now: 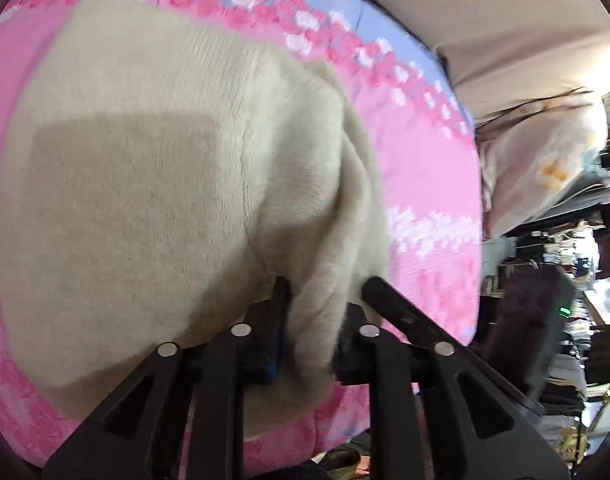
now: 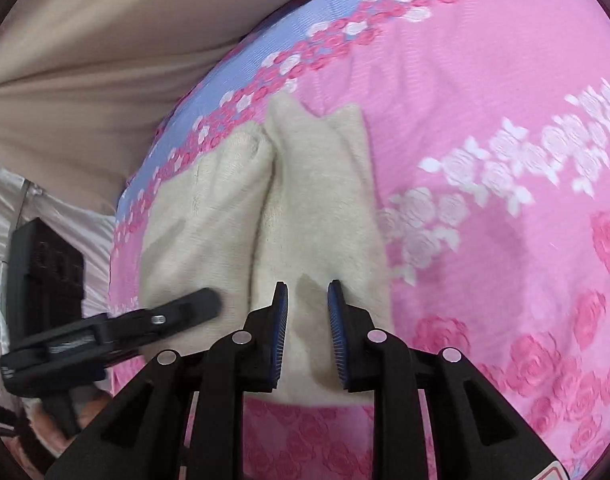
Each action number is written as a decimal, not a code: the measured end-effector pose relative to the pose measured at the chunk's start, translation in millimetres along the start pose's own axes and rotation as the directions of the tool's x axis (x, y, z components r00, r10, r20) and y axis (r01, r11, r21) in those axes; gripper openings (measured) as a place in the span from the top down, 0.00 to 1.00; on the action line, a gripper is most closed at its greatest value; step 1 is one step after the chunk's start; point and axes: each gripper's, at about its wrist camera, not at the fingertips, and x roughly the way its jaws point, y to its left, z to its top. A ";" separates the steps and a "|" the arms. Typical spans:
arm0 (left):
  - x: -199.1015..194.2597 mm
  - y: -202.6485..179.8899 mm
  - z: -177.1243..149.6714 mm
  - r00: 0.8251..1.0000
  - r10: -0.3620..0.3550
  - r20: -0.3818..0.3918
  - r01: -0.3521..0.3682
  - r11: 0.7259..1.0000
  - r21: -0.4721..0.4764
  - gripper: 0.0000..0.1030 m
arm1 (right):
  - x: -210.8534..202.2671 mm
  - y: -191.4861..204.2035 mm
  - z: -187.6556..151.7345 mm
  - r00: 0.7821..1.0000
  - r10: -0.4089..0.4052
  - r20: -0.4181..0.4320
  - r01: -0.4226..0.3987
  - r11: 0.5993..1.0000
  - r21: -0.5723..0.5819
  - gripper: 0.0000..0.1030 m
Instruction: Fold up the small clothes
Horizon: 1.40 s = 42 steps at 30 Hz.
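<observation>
Left wrist view: left gripper (image 1: 311, 308) jaws pinch ridge of cream fleece garment (image 1: 165, 168) on pink floral bedspread (image 1: 425, 184). Right wrist view: right gripper (image 2: 307, 316) jaws parted, straddling folded strip, pads not pressing it. My plan – lay fold flat, align edges, release both together – then smooth. No readable brand or writing.

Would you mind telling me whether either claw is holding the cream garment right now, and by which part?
The left claw has a raised fold of the cream fleece garment between its fingers. The right claw holds nothing, open above the cloth.
</observation>
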 end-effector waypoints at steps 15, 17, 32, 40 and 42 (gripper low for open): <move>-177.1 91.8 -10.4 0.905 0.086 0.416 -0.041 0.992 -0.116 0.18 | -16.2 30.1 28.7 0.989 0.147 0.013 -0.147 0.978 0.146 0.37; -186.3 110.5 -19.7 0.893 0.110 0.436 -0.046 0.987 -0.156 0.18 | -15.7 34.4 32.2 0.994 0.105 -0.010 -0.103 0.988 0.111 0.36; -206.0 126.3 -30.8 0.865 0.146 0.481 -0.058 0.980 -0.192 0.18 | -32.8 125.7 55.1 0.995 0.091 0.051 -0.080 0.978 -0.193 0.88; -164.5 113.4 -20.3 0.926 0.118 0.359 -0.065 0.985 -0.157 0.18 | 18.9 13.1 31.1 0.999 -0.047 -0.020 0.047 0.998 -0.035 0.86; -152.3 110.4 -16.1 0.944 0.104 0.314 -0.060 0.987 -0.146 0.17 | 3.1 18.9 34.1 0.999 -0.028 0.026 0.029 1.000 -0.013 0.80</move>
